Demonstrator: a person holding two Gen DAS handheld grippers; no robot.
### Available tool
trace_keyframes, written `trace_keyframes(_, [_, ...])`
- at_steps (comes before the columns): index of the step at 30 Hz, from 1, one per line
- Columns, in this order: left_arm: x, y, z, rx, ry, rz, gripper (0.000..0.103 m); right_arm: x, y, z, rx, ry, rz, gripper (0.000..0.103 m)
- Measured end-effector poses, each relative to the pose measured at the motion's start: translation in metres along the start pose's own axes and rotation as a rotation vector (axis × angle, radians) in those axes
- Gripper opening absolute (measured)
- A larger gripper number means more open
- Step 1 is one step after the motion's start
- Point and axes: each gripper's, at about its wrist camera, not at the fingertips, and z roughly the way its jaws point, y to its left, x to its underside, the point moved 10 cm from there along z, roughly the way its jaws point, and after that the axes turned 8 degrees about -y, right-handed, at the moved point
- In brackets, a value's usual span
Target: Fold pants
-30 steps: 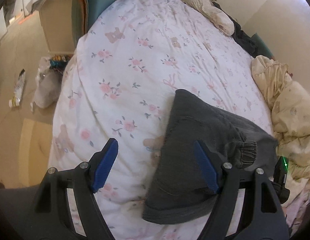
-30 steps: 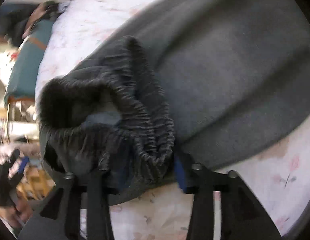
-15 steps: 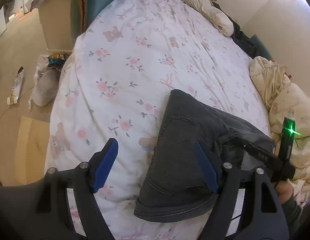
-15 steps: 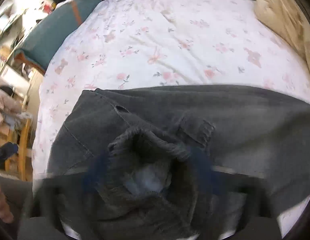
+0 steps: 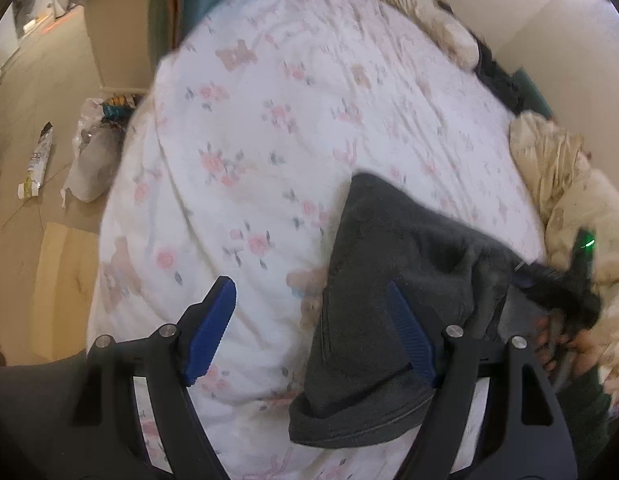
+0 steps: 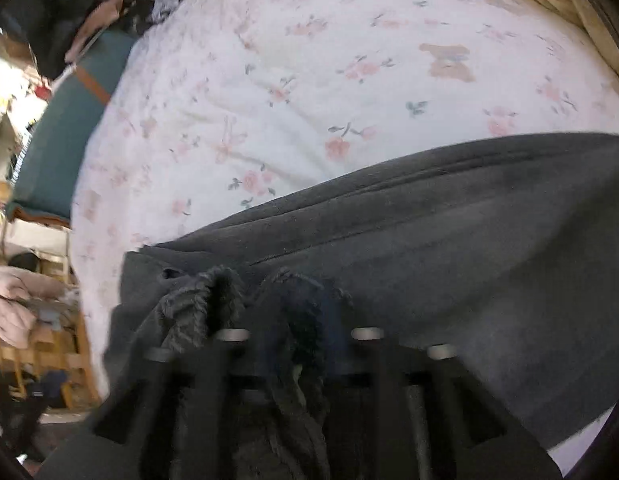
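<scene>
The dark grey pants (image 5: 393, 280) lie folded in a thick bundle on the floral bedsheet (image 5: 269, 128), at the near right part of the bed. My left gripper (image 5: 313, 336) is spread wide and holds nothing; its left blue pad (image 5: 209, 340) hangs over bare sheet just left of the pants, and its right blue pad (image 5: 409, 340) is over the pants' near portion; contact cannot be told. My right gripper (image 6: 285, 344) is clenched on the pants' gathered elastic edge (image 6: 213, 296); the ribbed fabric bunches up between and over its fingers, which are blurred. In the left wrist view this gripper (image 5: 557, 292) sits at the right edge of the pants, with my hand (image 5: 565, 344) behind it and a green light (image 5: 587, 242) above. Right of the pants, a cream quilt (image 5: 569, 200) is heaped against the wall. Beyond the pants, at the far end of the sheet, lies a cream pillow (image 5: 433, 32). Left of the pants, off the bed on the floor, a white plastic bag (image 5: 93, 160) holds some coloured items at its mouth; they are too blurred to identify. A flat wrapper (image 5: 37, 160) lies just left of the bag.
</scene>
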Motion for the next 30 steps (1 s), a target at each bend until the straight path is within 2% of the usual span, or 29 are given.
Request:
trace_keyframes(2, [0.017, -0.006, 0.013, 0.013, 0.072, 0.026, 0.075, -0.001, 0.002, -0.015, -0.047, -0.04, 0.01, 0.102])
trace_keyframes(3, [0.029, -0.008, 0.022, 0.016, 0.119, 0.042, 0.075, 0.0, 0.006, -0.019, -0.076, -0.041, 0.016, 0.102])
trace_keyframes(5, [0.046, -0.009, 0.035, -0.002, 0.167, 0.066, 0.075, 0.005, 0.012, -0.013, -0.135, -0.009, 0.044, 0.102])
trace_keyframes(9, [0.084, -0.005, 0.064, -0.048, 0.263, 0.108, 0.075, 0.028, 0.015, 0.023, -0.164, 0.104, 0.098, 0.1])
trace_keyframes(10, [0.094, -0.003, 0.071, -0.06, 0.296, 0.116, 0.075, 0.035, 0.016, 0.032, -0.172, 0.133, 0.119, 0.093])
trace_keyframes(11, [0.101, -0.002, 0.075, -0.066, 0.314, 0.122, 0.076, 0.04, 0.02, 0.03, -0.202, 0.132, 0.129, 0.06])
trace_keyframes(12, [0.102, -0.002, 0.076, -0.072, 0.297, 0.134, 0.077, 0.042, 0.026, 0.026, -0.216, 0.122, 0.115, 0.053])
trace_keyframes(13, [0.102, -0.003, 0.075, -0.076, 0.288, 0.148, 0.078, 0.04, 0.035, 0.021, -0.179, 0.093, 0.044, 0.047])
trace_keyframes(14, [0.103, -0.004, 0.075, -0.08, 0.284, 0.155, 0.078, 0.039, 0.045, 0.018, -0.187, 0.083, -0.009, 0.039])
trace_keyframes(16, [0.101, -0.004, 0.073, -0.072, 0.277, 0.13, 0.078, 0.028, 0.071, 0.003, -0.224, 0.038, -0.105, 0.036])
trace_keyframes(20, [0.095, -0.01, 0.061, -0.056, 0.224, 0.129, 0.081, -0.014, 0.107, -0.029, -0.313, -0.093, -0.181, 0.034])
trace_keyframes(22, [0.094, -0.013, 0.059, -0.062, 0.21, 0.155, 0.085, -0.028, 0.108, -0.024, -0.293, -0.108, -0.197, 0.035])
trace_keyframes(25, [0.109, -0.016, 0.063, -0.074, 0.267, 0.176, 0.085, -0.016, 0.075, 0.022, -0.183, 0.019, -0.176, 0.044])
trace_keyframes(26, [0.112, -0.017, 0.063, -0.07, 0.279, 0.173, 0.085, -0.006, 0.063, 0.033, -0.146, 0.065, -0.183, 0.05])
trace_keyframes(27, [0.114, -0.018, 0.061, -0.073, 0.285, 0.18, 0.085, -0.002, 0.053, 0.033, -0.119, 0.074, -0.185, 0.065])
trace_keyframes(29, [0.113, -0.018, 0.053, -0.082, 0.275, 0.192, 0.085, -0.001, 0.04, 0.016, -0.111, 0.051, -0.153, 0.074])
trace_keyframes(30, [0.109, -0.018, 0.046, -0.085, 0.25, 0.188, 0.085, -0.001, 0.034, -0.001, -0.098, 0.02, -0.141, 0.075])
